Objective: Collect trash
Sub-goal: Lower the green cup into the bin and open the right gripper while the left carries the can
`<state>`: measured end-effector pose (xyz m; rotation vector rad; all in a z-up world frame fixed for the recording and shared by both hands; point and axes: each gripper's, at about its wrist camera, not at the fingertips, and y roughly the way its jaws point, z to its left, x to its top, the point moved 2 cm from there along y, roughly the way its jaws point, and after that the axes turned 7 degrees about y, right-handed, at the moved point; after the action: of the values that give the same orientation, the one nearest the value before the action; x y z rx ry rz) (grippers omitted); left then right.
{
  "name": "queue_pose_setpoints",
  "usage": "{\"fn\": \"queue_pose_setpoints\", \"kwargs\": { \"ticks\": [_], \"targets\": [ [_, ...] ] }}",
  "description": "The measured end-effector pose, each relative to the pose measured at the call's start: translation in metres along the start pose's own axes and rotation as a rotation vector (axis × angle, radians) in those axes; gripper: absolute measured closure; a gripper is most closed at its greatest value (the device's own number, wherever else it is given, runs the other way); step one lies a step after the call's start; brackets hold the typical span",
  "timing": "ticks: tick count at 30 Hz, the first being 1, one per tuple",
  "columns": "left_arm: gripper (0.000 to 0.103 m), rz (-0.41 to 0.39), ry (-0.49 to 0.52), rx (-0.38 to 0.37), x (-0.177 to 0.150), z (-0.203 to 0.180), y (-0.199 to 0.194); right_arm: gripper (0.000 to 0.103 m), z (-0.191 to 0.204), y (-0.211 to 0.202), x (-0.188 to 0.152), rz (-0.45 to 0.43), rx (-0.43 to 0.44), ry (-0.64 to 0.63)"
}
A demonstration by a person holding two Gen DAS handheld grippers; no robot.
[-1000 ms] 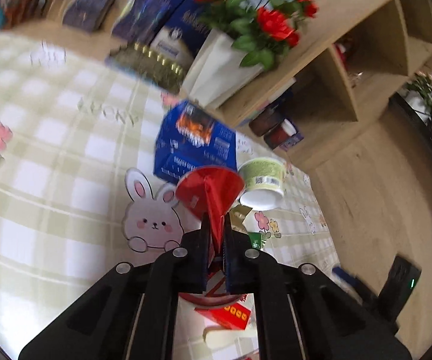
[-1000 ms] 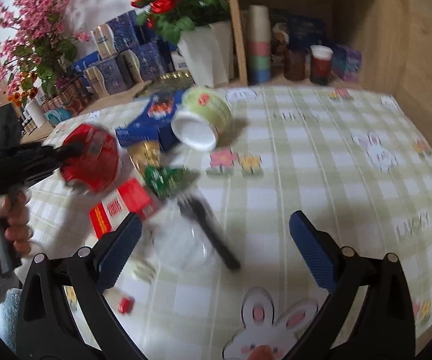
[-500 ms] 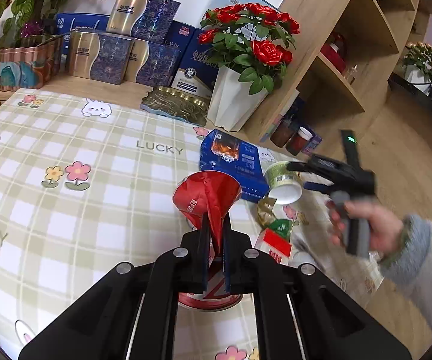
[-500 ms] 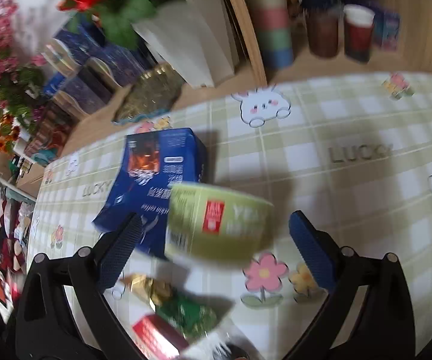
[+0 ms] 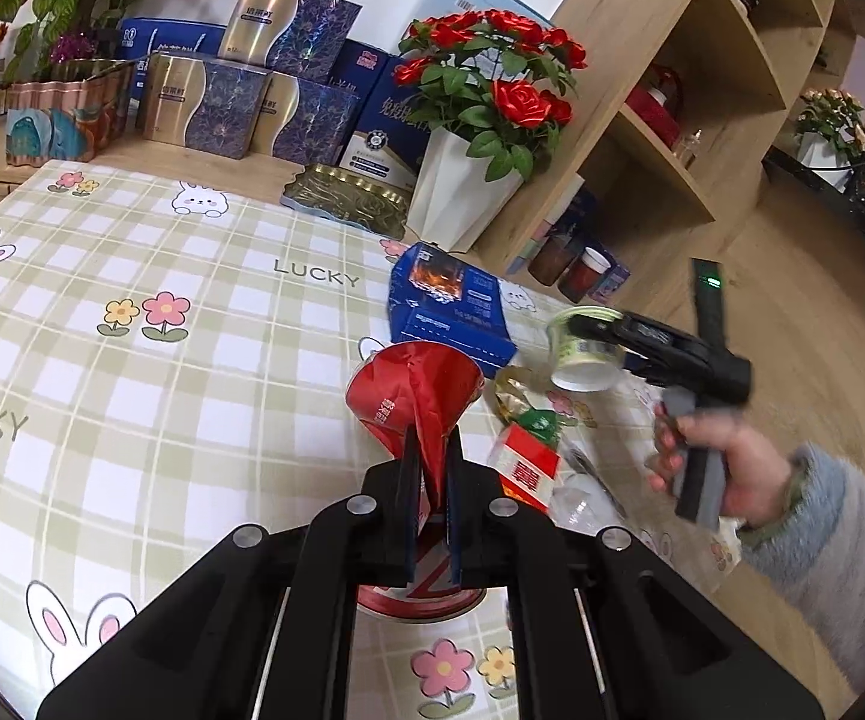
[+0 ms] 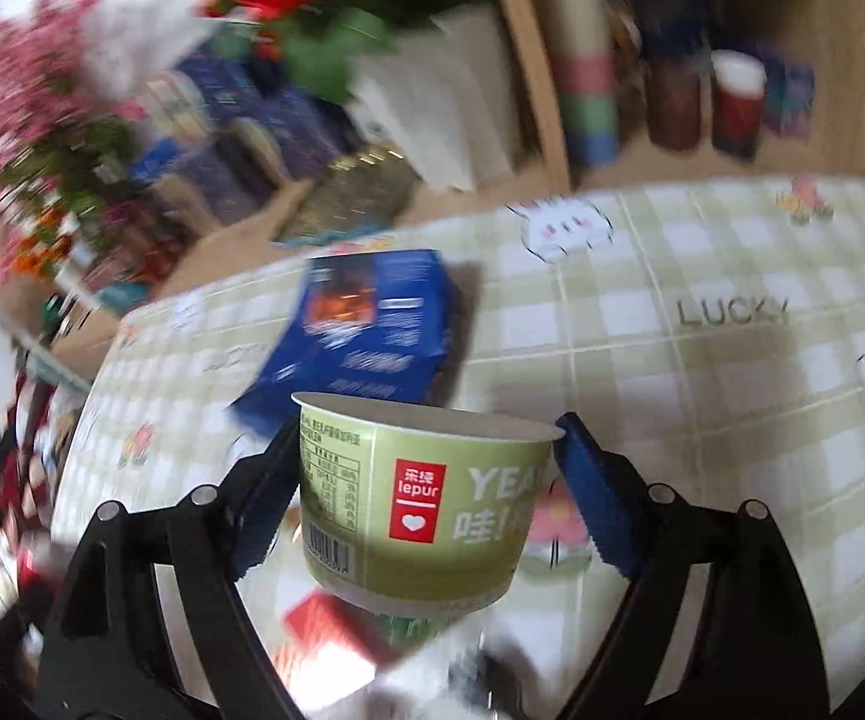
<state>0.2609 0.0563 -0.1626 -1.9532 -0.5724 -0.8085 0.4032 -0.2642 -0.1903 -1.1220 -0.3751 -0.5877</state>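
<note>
Claws: left (image 5: 429, 468) pinches red cup (image 5: 411, 390); right (image 6: 426, 474) seemingly touches green tub (image 6: 420, 498).

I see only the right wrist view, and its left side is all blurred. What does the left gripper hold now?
Observer: The left gripper is shut on a red cup, which is squashed flat between the pads.
Operator: Thank you. Which trash is lying near that cup? In my view the bottom is only a smear.
Observer: Right of the red cup, a red-and-white pack lies on the table, with a green wrapper just behind it.
</note>
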Motion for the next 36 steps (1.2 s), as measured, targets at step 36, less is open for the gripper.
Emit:
{"fn": "queue_pose_setpoints", "kwargs": {
  "ticks": [36],
  "targets": [
    [0.096, 0.14, -0.02, -0.06, -0.161, -0.079, -0.13, 0.02, 0.019, -0.161, -0.339, 0.178, 0.182, 0.008]
  ]
}}
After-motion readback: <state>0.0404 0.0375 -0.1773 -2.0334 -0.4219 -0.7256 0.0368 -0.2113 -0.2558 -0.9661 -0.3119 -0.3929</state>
